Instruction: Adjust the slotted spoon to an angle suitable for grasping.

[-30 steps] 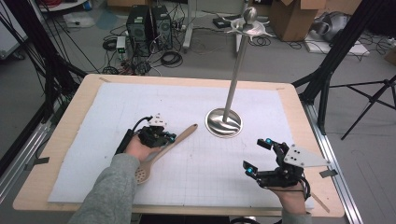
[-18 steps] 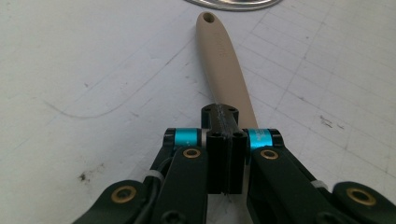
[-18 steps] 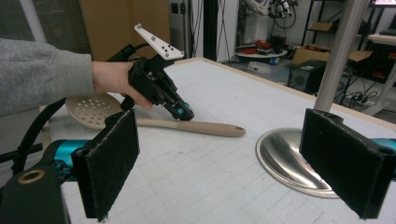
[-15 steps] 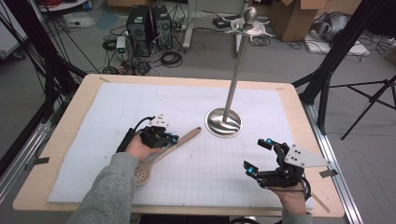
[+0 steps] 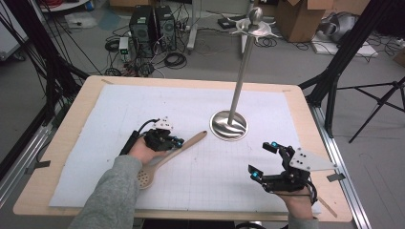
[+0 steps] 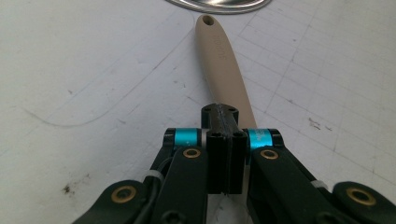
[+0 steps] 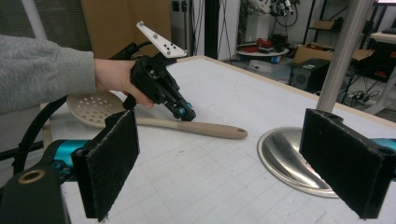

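Fingers, left gripper (image 6: 219,135): pads pressed together, nothing seen between them, tips hovering just over the handle of the slotted spoon (image 6: 224,65); whether they touch it cannot be told. Fingers, right gripper (image 5: 261,160): pads (image 7: 112,161) spread wide apart, holding nothing, facing toward the stand.

Landmark: metal stand (image 5: 239,81), an upright pole on a round polished base.

Table (image 5: 86,95): wooden top, edges bare on every side of the stand.

Paper sheet (image 5: 181,100): white, gridded, covers most of the table; the stand's base rests on it.

Stand base (image 7: 285,154): round, mirror-bright, right of centre on the sheet. Seen between the right gripper's open pads.

Stand top (image 5: 255,24): a ball finial above a small flared hook ring.

Slotted spoon (image 5: 167,160): pale beige, lying flat on the sheet to the left of the stand base, handle end with its hanging hole nearest the base but apart from it, perforated bowl (image 7: 93,107) farthest from it.

Left hand (image 5: 143,150): grey sleeve, holding the left gripper above the spoon's mid-handle, left of the stand; it partly hides the spoon's neck.

Right hand (image 5: 298,202): holding the right gripper near the table's front edge, in front of and to the right of the stand base, well apart from the spoon.
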The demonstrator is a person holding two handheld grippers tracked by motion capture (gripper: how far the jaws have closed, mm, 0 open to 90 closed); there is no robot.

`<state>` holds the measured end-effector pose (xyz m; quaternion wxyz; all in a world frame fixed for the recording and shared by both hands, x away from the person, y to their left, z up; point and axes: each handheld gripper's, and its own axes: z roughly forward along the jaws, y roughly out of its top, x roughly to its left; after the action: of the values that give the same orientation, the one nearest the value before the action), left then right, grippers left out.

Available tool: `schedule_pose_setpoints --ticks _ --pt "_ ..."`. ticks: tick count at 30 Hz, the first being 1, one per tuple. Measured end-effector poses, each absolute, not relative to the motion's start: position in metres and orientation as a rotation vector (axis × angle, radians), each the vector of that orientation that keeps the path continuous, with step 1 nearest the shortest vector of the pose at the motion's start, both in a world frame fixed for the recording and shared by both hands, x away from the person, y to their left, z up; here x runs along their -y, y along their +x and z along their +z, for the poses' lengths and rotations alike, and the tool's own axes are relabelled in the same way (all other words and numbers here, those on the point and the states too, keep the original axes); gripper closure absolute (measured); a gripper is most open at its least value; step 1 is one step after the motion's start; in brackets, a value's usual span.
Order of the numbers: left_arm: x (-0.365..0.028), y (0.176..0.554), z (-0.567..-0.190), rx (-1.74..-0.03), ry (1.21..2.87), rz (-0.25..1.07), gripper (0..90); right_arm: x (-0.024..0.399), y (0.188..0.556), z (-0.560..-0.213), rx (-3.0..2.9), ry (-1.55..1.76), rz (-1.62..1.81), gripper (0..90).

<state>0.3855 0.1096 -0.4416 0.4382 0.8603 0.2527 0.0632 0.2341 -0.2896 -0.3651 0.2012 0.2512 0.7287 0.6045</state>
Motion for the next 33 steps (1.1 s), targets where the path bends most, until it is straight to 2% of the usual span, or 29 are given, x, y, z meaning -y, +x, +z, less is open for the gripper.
schedule_pose_setpoints --ticks 21,33 --pt "-0.096 0.378 -0.441 -0.473 2.150 0.035 89.6 0.292 0.232 -0.364 -2.040 0.707 1.687 11.0" --pt "-0.092 0.376 -0.441 -0.427 2.160 0.014 89.6 0.291 0.232 -0.365 -2.045 0.712 1.689 11.0"
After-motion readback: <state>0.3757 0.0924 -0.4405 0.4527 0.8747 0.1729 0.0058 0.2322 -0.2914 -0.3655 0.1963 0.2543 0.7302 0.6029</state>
